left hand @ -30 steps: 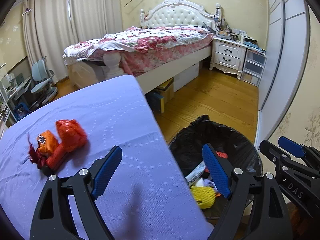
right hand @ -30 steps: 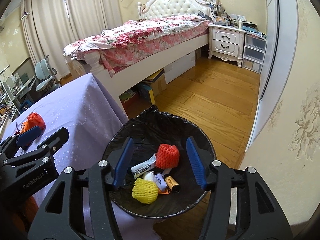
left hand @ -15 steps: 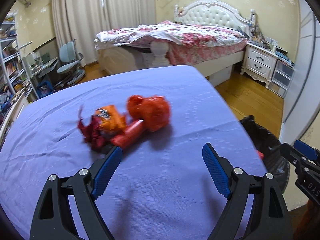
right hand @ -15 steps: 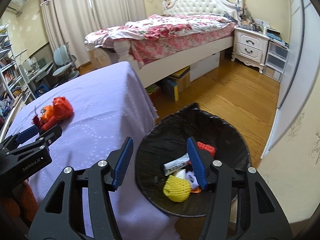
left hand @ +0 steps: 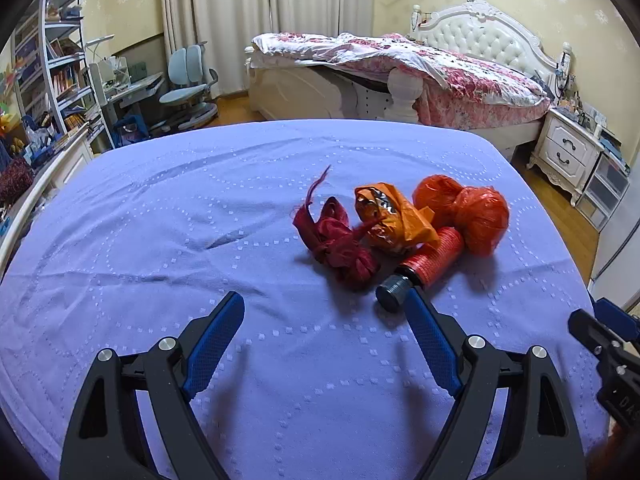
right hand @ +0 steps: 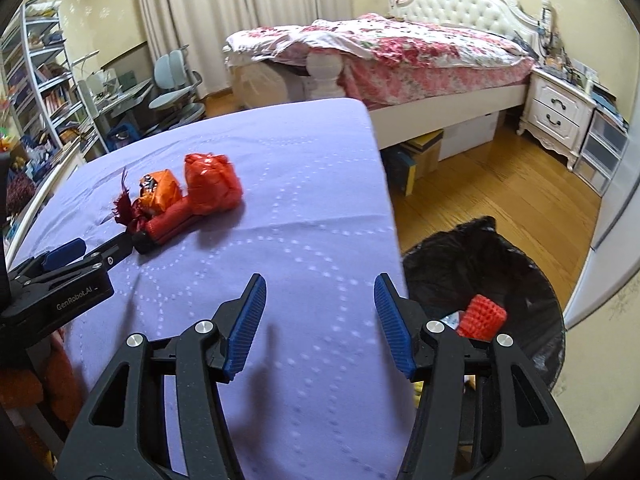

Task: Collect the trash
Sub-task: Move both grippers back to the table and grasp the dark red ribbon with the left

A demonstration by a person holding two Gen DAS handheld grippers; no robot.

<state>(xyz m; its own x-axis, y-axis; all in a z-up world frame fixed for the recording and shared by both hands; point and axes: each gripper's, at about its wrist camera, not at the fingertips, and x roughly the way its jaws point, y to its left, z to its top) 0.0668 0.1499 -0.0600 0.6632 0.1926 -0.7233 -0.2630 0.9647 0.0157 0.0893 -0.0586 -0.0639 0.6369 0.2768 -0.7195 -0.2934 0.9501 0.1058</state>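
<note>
Desk (left hand: 160, 216) under a lilac cloth, spread beneath and ahead of both sets of fingers. Black-lined trash bin (right hand: 520, 272) on the wooden floor, low and just past the right-hand fingertip of the right gripper (right hand: 320, 320), partly hidden behind that finger, its near rim cut off; inside, a red foam net (right hand: 482, 316) and scraps too covered to name. Left gripper (left hand: 324, 340) angled down over the cloth, fingers spread wide and released, nothing between the blue pads; only bare cloth in the gap. Right gripper likewise tilted down, fingers about half apart, empty, pads touching nothing. Cluster of trash ahead of the left fingers, slightly toward the right fingertip: crumpled orange-red plastic bag (left hand: 480, 216) farthest, orange snack wrapper (left hand: 394, 216) beside it, dark red mesh bundle (left hand: 340, 244) nearest the middle of the gap, red-netted bottle (left hand: 434, 258) lying on its side with its dark cap (left hand: 394, 298) just beside the tip of the right finger; contact there hard to judge. Same cluster far out to the left of the right fingers, well apart from them. Edge of the right gripper poking in at the lower right of the left wrist view, mostly cut off. Hands themselves out of sight.
</note>
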